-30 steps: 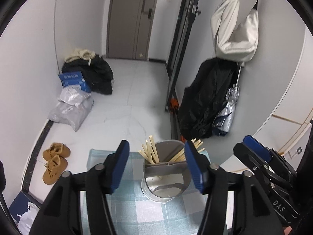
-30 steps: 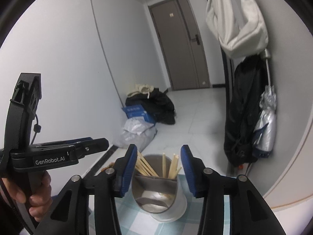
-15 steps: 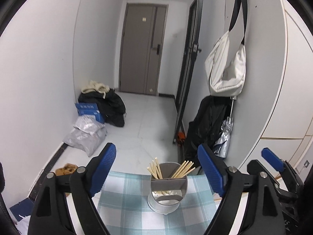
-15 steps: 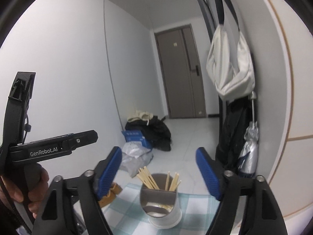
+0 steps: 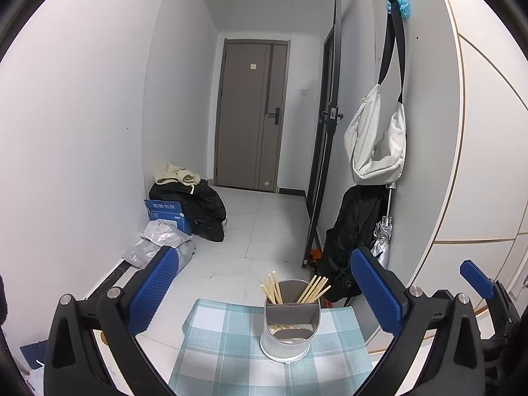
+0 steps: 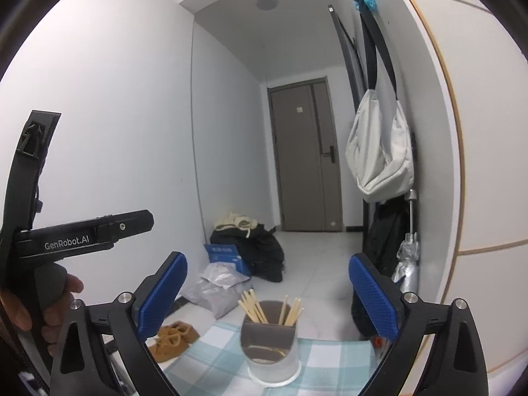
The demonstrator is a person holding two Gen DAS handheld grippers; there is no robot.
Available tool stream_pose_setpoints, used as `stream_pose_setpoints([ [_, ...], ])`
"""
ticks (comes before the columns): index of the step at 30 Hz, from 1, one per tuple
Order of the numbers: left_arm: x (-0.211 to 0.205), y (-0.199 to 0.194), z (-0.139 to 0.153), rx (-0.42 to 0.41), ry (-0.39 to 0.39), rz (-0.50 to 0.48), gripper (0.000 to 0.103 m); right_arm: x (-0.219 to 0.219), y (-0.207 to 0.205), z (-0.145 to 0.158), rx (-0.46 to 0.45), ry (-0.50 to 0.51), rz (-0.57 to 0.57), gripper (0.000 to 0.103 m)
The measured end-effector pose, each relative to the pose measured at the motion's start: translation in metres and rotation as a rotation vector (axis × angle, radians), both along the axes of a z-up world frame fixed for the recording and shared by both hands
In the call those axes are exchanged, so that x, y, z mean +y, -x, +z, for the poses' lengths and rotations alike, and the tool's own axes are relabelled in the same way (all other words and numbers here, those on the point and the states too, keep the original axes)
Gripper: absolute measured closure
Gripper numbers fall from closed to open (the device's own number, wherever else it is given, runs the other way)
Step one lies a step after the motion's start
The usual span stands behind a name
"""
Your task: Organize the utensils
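Hallway, checked cloth (image 5: pixel 231 346): we hover before the holder (image 5: pixel 290 326) of chopsticks (image 5: pixel 313 288).
Left gripper (image 5: pixel 264 292) and right gripper (image 6: pixel 267 297) are opening, empty; we'd approach chopsticks squarely.

Left gripper (image 5: pixel 264 283) pointing slightly downward, blue pads (image 5: pixel 151 285) spread wide, jaws opening, nothing between them. Right gripper (image 6: pixel 265 292) held level, jaws likewise opening, empty. Left hand (image 6: pixel 49 303) wrapped round its gripper's handle, at near left.

White-walled hallway (image 5: pixel 99 132), pale tiled floor (image 5: pixel 264 231), grey door (image 5: pixel 250 115) at the end
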State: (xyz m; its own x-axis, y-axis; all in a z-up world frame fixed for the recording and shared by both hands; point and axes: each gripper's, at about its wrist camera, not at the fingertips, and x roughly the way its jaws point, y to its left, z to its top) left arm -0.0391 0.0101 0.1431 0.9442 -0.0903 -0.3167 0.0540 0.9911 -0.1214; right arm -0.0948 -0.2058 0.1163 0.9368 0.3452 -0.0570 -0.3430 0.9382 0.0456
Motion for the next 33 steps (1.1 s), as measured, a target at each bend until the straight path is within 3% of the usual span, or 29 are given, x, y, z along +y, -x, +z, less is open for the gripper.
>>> stream_pose_setpoints([
  [15,0.01,0.014,-0.037,-0.021,-0.019,0.026,0.001,-0.005,0.006,-0.042,0.034,-0.001,-0.078,0.0],
  [33,0.014,0.001,-0.081,0.017,-0.012,0.046,0.001,0.002,-0.006,-0.084,0.069,0.024,-0.068,0.0],
])
